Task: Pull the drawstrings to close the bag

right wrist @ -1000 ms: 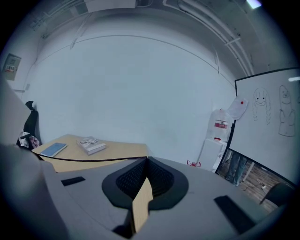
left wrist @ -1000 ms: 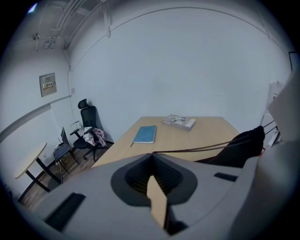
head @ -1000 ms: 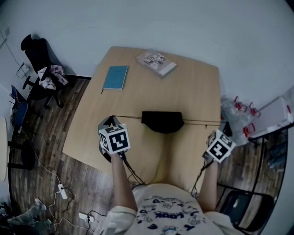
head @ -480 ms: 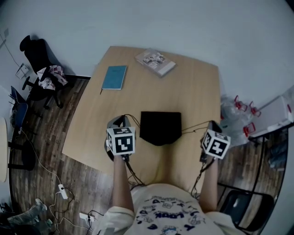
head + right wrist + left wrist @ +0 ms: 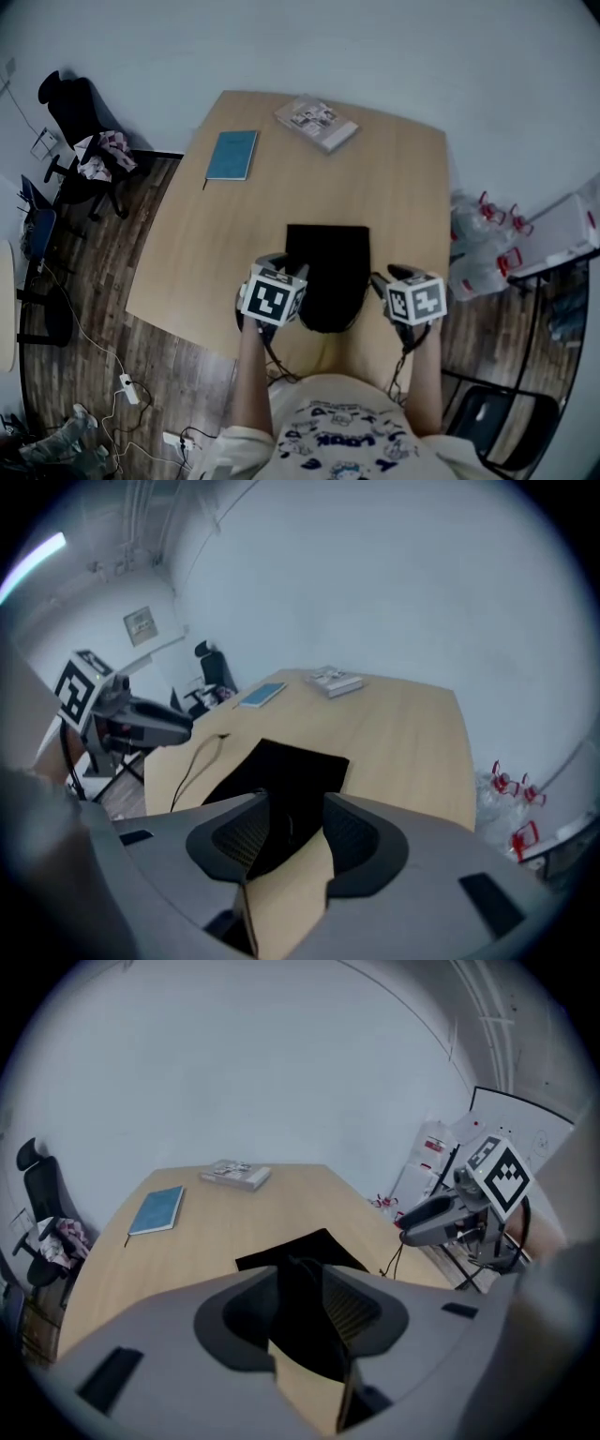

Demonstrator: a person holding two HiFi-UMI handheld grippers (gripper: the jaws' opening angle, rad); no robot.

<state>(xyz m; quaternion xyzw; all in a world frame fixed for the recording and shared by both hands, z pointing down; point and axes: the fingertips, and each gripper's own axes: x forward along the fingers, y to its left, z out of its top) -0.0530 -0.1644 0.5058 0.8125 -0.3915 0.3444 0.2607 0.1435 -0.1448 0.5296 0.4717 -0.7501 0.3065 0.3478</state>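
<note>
The flat black cloth drawstring bag [image 5: 326, 267] lies on the light wooden desk [image 5: 394, 178] near its front edge, between the two hand-held grippers; a thin dark drawstring [image 5: 187, 769] trails loose on the wood beside it; the left hand-held gripper [image 5: 302, 1290] and right hand-held gripper [image 5: 289, 829] have just been opening, jaws apart, pads pressing on nothing; farther back lie a teal notebook [image 5: 232, 155] and a picture-printed packet [image 5: 317, 125], its print too small to read; around the desk are a dark plank floor [image 5: 178, 366], a pale wall [image 5: 375, 47] and a black office chair [image 5: 70, 108].
</note>
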